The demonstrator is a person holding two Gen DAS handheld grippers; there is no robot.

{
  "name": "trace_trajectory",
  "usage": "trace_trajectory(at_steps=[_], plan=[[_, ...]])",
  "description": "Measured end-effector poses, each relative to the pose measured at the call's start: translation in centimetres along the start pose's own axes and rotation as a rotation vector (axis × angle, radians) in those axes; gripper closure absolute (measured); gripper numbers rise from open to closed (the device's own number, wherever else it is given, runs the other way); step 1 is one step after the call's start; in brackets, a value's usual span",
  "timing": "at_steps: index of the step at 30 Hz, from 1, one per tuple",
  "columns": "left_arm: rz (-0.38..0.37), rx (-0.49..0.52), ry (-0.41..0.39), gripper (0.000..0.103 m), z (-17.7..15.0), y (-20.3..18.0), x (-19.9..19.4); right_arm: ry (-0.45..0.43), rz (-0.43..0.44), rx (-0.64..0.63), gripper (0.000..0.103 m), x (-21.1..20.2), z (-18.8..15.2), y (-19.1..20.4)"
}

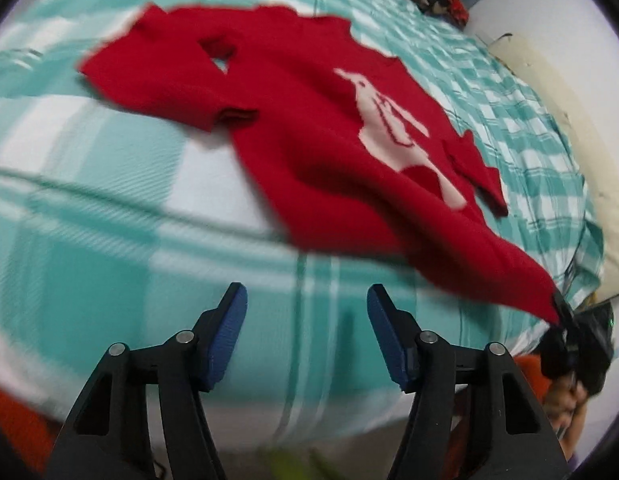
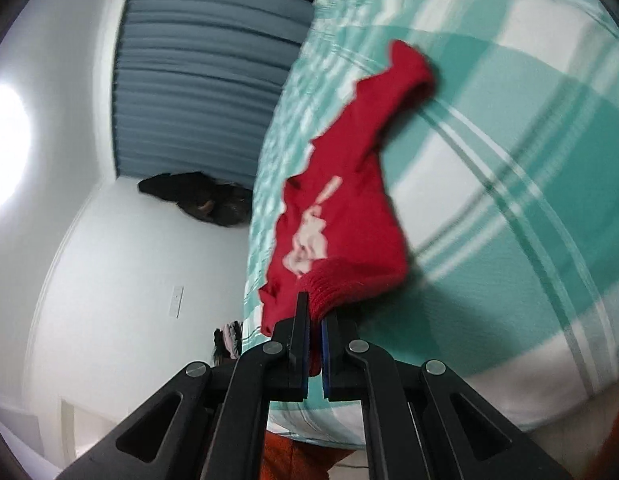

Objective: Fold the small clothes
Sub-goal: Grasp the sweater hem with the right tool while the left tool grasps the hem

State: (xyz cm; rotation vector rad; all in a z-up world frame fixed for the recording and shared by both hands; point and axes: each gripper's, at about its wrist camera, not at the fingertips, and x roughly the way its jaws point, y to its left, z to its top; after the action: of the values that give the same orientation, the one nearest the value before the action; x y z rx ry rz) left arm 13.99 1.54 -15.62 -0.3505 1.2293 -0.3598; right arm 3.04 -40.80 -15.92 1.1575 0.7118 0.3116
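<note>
Teal-checked bed (image 1: 109, 220) carries a red sweater (image 1: 301, 120). Right tongs (image 2: 315, 320) clamp its ribbed hem, apparently lifting it for folding. Left tongs (image 1: 307, 320) stand apart, empty, just short of the sweater.

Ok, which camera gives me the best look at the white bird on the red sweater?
The left wrist view. There the red sweater lies spread on the checked bedspread and the whole white bird faces the camera. In the right wrist view the bird is crumpled and foreshortened, because the right gripper has the hem pinched in its jaws.

One red sweater (image 1: 309, 128), two tools.
</note>
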Motion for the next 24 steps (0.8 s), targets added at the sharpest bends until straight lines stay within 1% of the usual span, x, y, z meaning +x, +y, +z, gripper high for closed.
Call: trace_trajectory(at_steps=[1, 2, 3, 4, 5, 6, 7, 8, 9, 10, 11, 13, 14, 15, 16, 17, 18, 19, 20, 21, 22, 23, 24], plan=[[-0.004, -0.004, -0.008, 0.038, 0.5, -0.2, 0.7, 0.004, 0.000, -0.025, 0.099, 0.1, 0.2, 0.7], [-0.012, -0.007, -0.030, 0.030, 1.2, -0.6, 1.1, 0.009, -0.003, -0.050, 0.099, 0.2, 0.5, 1.6], [-0.028, -0.008, -0.048, 0.025, 1.6, -1.0, 1.2, 0.014, -0.009, -0.073, 0.099, 0.2, 0.6, 2.4], [-0.043, -0.011, -0.067, 0.024, 2.0, -1.3, 1.3, 0.017, -0.016, -0.094, 0.099, 0.2, 0.9, 2.9], [-0.061, -0.014, -0.085, 0.035, 2.5, -1.6, 1.5, 0.019, -0.018, -0.106, 0.099, -0.3, 0.7, 2.5], [-0.082, -0.016, -0.080, 0.054, 2.8, -1.8, 1.8, 0.021, -0.021, -0.112, 0.099, -0.4, 0.7, 2.6], [-0.103, -0.023, -0.048, 0.099, 3.2, -1.7, 2.4, 0.023, -0.023, -0.112, 0.099, -0.5, 0.9, 2.5], [-0.135, -0.035, 0.009, 0.097, 3.6, -1.7, 2.8, 0.026, -0.023, -0.102, 0.099, -0.8, 1.0, 2.2], [-0.151, -0.027, 0.036, 0.097, 3.9, -2.0, 2.4, 0.032, -0.022, -0.089, 0.099, -0.9, 1.1, 2.0], [-0.158, 0.008, 0.041, 0.097, 4.1, -2.5, 1.6, 0.039, -0.017, -0.075, 0.099, -1.3, 1.1, 1.8], [-0.179, 0.076, 0.044, 0.097, 4.4, -3.4, -0.2, 0.053, 0.007, -0.054, 0.099, -1.4, 1.3, 1.6], [-0.200, 0.140, 0.052, 0.095, 5.3, -4.4, -2.5, 0.074, 0.061, -0.023, 0.099, -1.6, 1.7, 1.6], [-0.185, 0.148, 0.051, 0.091, 6.0, -4.6, -3.6, 0.081, 0.083, -0.003, 0.099, -1.5, 2.1, 1.5], [-0.163, 0.131, 0.041, 0.085, 6.8, -4.4, -4.0, 0.081, 0.088, 0.013, 0.099, -1.3, 2.6, 1.3], [-0.134, 0.095, 0.020, 0.061, 8.0, -4.0, -3.8, 0.078, 0.076, 0.029, 0.098, -0.9, 3.2, 0.9], [-0.090, 0.040, -0.003, 0.037, 9.3, -3.3, -3.0, 0.073, 0.028, 0.043, 0.092, -0.4, 4.0, 0.4], [-0.052, -0.002, -0.019, 0.011, 10.1, -2.6, -2.2, 0.053, -0.053, 0.041, 0.090, 0.3, 4.8, -0.2], [-0.008, -0.043, -0.034, 0.011, 10.6, -1.7, -1.0, 0.034, -0.121, 0.021, 0.075, 1.0, 5.5, -0.7], [0.031, -0.075, -0.015, 0.020, 10.7, -0.9, 0.2, 0.012, -0.221, -0.010, 0.063, 1.8, 6.2, -1.5], [0.057, -0.100, 0.023, 0.027, 10.5, -0.2, 1.2, 0.011, -0.302, -0.021, 0.063, 2.3, 6.4, -2.0], [0.057, -0.122, 0.064, 0.036, 9.9, 0.2, 2.0, 0.024, -0.354, -0.017, 0.063, 2.5, 6.5, -2.5], [0.021, -0.130, 0.086, 0.036, 8.8, 0.7, 2.0, 0.037, -0.333, -0.002, 0.063, 2.2, 6.1, -2.8], [-0.028, -0.115, 0.078, 0.036, 7.2, 0.9, 1.5, 0.040, -0.299, -0.001, 0.063, 1.6, 5.7, -2.7]])
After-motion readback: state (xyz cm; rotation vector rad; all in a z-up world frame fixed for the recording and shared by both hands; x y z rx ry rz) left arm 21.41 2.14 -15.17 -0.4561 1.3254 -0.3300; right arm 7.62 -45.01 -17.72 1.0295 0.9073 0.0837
